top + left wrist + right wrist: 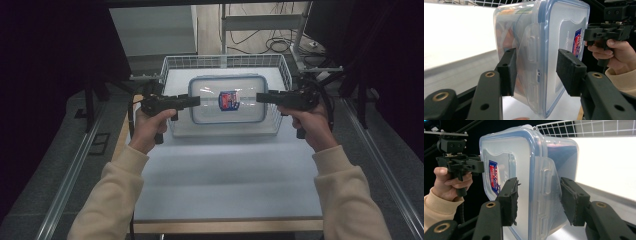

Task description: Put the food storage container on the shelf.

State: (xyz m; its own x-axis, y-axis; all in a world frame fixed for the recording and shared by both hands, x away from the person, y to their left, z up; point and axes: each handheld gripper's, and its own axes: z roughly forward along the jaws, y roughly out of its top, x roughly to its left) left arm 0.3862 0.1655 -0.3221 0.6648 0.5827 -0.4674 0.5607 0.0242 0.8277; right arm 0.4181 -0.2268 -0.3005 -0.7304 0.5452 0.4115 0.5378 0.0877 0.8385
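**Box clamped at both ends, over the basket**

Left gripper (192, 100) grips the left short end of the box (227, 99); right gripper (261, 97) grips the right short end. Both sets of jaws are clamped on the box.

Left gripper view: box (541, 50) sits between the pads, one pad on the body wall, the other on the lid face, with the side latch flap between them. Right gripper (596, 32) shows at the far end, a hand (616, 53) on its grip.

Right gripper view: same picture mirrored. Box (529, 175) between the pads, latch flap between them, lid with a red-blue label (494, 177) facing left. Left gripper (474, 166) and its hand (450, 182) are at the far end.

High view: box is roughly level, lid up, label on top. It is over the wire basket (225, 61) at the far part of the table (225, 175). Whether it rests on the basket floor or hangs clear, cannot tell. Both hands hold the grippers by their pistol grips; cream sleeves (107, 200) come in from below.
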